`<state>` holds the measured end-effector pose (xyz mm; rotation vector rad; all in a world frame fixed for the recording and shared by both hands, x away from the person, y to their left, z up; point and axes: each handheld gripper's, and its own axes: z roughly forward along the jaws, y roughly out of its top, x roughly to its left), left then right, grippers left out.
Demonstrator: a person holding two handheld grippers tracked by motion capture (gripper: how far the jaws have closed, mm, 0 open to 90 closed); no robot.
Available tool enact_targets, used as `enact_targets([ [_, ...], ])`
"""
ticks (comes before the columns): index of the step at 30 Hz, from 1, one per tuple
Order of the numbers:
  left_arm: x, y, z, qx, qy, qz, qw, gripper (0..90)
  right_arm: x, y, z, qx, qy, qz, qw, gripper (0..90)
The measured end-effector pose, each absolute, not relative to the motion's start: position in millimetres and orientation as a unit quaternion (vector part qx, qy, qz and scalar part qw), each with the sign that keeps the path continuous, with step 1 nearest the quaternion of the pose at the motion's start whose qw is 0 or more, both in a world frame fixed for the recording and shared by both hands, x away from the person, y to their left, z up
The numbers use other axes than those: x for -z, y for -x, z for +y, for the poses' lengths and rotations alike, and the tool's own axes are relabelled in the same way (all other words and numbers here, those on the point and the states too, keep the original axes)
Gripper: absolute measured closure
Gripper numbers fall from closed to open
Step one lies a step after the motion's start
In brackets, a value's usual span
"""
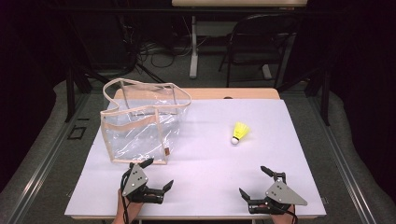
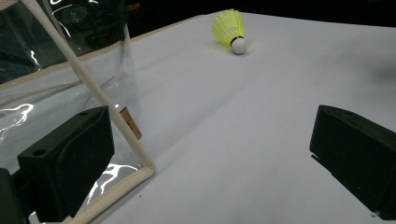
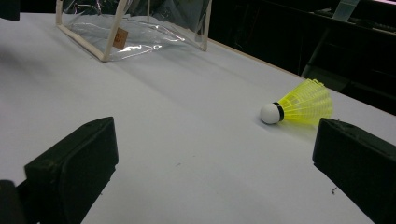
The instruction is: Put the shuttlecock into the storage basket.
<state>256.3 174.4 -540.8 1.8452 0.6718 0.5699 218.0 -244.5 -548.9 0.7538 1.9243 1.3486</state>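
A yellow shuttlecock (image 1: 240,132) with a white cork tip lies on its side on the white table sheet (image 1: 205,163), right of centre. A clear plastic bag (image 1: 140,123) with beige trim stands upright at the left, its mouth open upward. My left gripper (image 1: 159,173) is open at the front left, just before the bag's near corner (image 2: 144,170), nothing between its jaws. My right gripper (image 1: 254,181) is open at the front right, short of the shuttlecock (image 3: 299,106), holding nothing. The shuttlecock (image 2: 229,29) lies far off in the left gripper view, and the bag (image 3: 135,28) far off in the right one.
The white sheet covers a wooden table whose far edge (image 1: 224,93) shows behind the bag. Beyond it stand a dark chair (image 1: 259,42) and a table leg (image 1: 194,46) among floor cables. Bare sheet lies between the two grippers and around the shuttlecock.
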Motion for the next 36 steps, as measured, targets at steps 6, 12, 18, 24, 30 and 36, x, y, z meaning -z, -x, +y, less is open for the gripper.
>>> enact_targets([
  [6,539,-262,165,-0.231,-0.776,0.274,0.519,0.0,550,-218,-244,-0.514,-0.289,0.738,0.329,0.0],
  [12,536,-270,154,-0.23,-0.78,0.27,0.516,0.0,550,-219,-244,-0.518,-0.287,0.736,0.327,0.0],
  [18,532,-278,140,-0.229,-0.782,0.267,0.515,0.0,550,-219,-244,-0.516,-0.29,0.737,0.326,0.0],
  [24,530,-286,121,-0.22,-0.793,0.259,0.507,0.0,551,-219,-243,-0.515,-0.29,0.739,0.322,0.0],
  [30,530,-293,106,-0.211,-0.803,0.259,0.493,0.0,551,-218,-244,-0.515,-0.291,0.739,0.321,0.0],
  [36,529,-300,97,-0.207,-0.81,0.256,0.485,0.0,551,-218,-243,-0.514,-0.29,0.741,0.32,0.0],
])
